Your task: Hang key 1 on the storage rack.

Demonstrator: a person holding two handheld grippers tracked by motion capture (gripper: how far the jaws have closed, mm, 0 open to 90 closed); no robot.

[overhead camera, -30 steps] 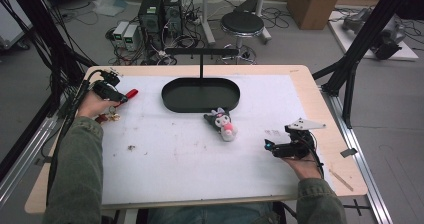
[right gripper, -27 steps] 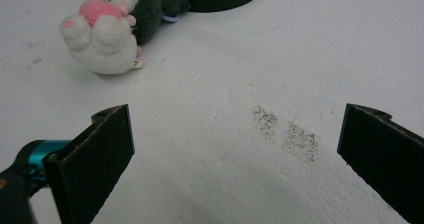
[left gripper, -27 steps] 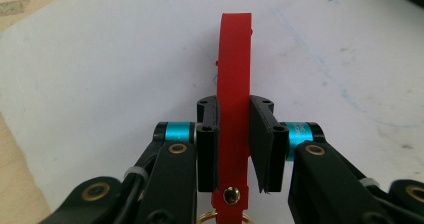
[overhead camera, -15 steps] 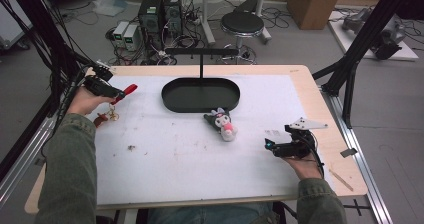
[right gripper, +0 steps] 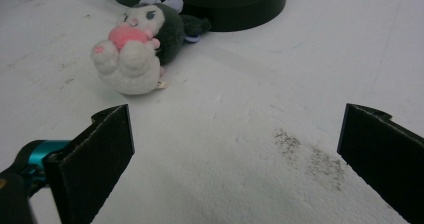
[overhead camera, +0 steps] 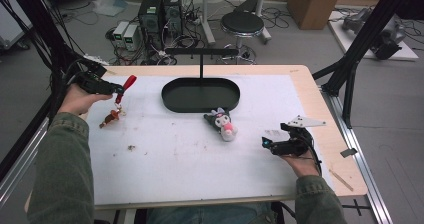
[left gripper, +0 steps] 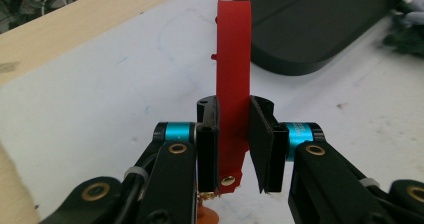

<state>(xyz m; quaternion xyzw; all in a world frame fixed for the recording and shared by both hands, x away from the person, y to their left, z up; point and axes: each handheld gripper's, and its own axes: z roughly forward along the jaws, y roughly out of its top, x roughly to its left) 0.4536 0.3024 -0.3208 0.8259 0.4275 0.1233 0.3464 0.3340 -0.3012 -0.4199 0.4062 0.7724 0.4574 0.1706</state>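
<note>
We record left tongs (left gripper: 234, 156) clamped on a red strap (left gripper: 233, 94) at far left, right tongs (right gripper: 235, 159) apart near a plush toy (right gripper: 137, 51) on the desk (overhead camera: 200, 154).

A plush toy (overhead camera: 221, 124) lies just beside a black stand's oval base (overhead camera: 201, 94).

open mat, black stand (overhead camera: 200, 95) mid-table

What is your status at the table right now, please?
Left tool shut on red strap, charm dangling below. Right tool open, empty. Plush clear of both.
</note>
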